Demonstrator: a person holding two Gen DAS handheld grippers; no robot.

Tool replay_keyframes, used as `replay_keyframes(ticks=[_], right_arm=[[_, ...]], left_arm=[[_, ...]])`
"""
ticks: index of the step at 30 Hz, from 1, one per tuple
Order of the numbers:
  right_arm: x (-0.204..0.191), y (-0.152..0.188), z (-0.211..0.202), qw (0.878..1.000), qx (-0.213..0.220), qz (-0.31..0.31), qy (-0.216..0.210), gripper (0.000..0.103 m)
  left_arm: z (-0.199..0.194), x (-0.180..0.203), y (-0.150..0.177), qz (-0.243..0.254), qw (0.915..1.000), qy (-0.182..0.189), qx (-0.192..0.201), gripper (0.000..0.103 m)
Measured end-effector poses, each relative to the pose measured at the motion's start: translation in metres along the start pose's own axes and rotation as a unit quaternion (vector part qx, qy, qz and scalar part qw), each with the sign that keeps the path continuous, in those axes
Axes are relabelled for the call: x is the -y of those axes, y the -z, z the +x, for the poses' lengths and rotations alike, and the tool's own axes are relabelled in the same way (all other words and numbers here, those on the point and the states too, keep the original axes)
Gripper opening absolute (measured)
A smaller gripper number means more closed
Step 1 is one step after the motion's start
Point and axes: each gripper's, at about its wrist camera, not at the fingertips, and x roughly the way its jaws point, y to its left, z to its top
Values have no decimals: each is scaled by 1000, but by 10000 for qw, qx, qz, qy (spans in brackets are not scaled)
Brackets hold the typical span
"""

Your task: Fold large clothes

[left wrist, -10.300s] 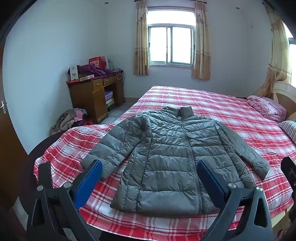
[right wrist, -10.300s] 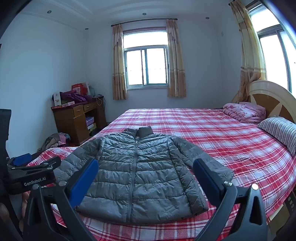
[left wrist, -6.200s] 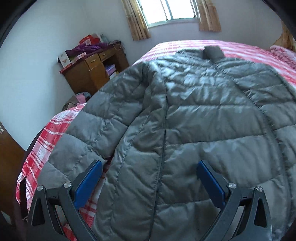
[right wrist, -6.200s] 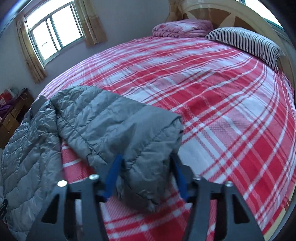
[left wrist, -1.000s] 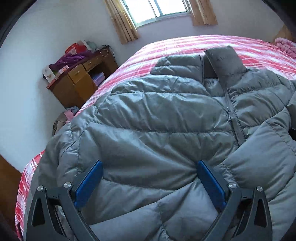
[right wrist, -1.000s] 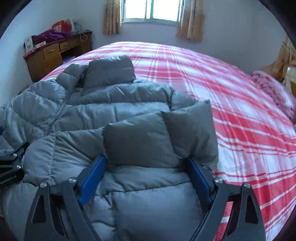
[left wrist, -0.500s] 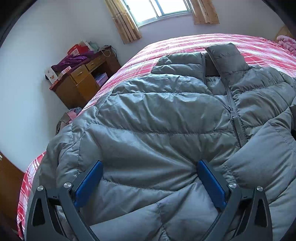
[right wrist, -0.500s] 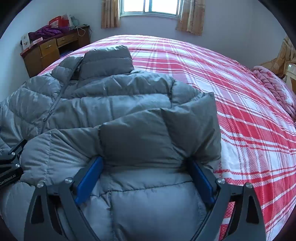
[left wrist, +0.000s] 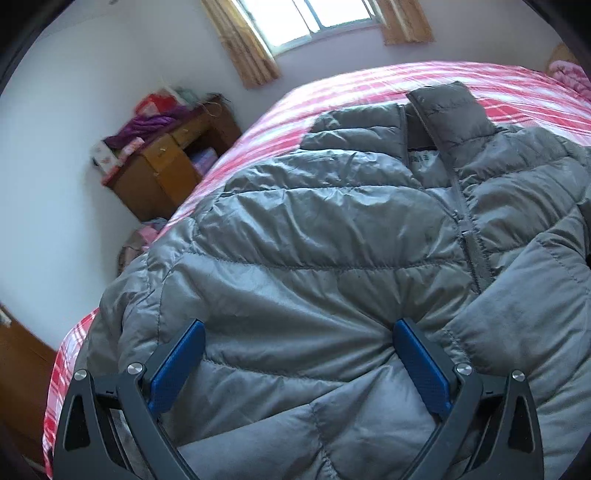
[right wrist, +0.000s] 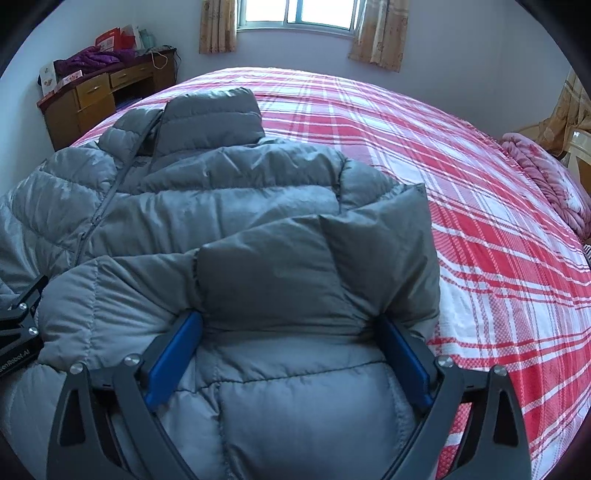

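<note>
Jacket: your grey quilted puffer jacket (left wrist: 332, 236) lies front up on the red-and-white plaid bed cover (right wrist: 424, 122), collar at the far end, zip closed partway up.
Right sleeve: your right wrist view shows the folded grey sleeve (right wrist: 295, 269) laid across the jacket's chest, its cuff end between the blue pads.
Right gripper (right wrist: 291, 328): your jaws stand wide and have just been opening; the sleeve sits between them, brushing both pads, not squeezed.
Left gripper (left wrist: 297, 332): your jaws stand wide over the jacket's near left panel, the fabric bulging between the pads without being pinched.
Only in the left view: the label inside the collar (left wrist: 421, 158), and a heap of clothes on the floor (left wrist: 144, 236) by the brown wooden desk (left wrist: 166, 166).
Only in the right view: the open stretch of bed to the right, a pink folded quilt (right wrist: 546, 177) at its far right, and a black part of your left gripper at the left edge.
Both views: curtained window (right wrist: 295, 14) on the far wall.
</note>
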Motion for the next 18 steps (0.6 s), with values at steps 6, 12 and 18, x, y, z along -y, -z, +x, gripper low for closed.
replay_keyframes(ticks=[6,12,18], right_arm=[[16,13,-60,9993,280,204,-122,99],[14,76,-117,9982,405,4,-453,101],[-14,127,-155,9946,696,-545,-543,101]], left_arm=[[-84,-83,14,-254,9963,152,803,102],[-97,-199,109,-559,9965,-571,237,102],[-119,-300,215,-1602,9815,-985,-365,102]])
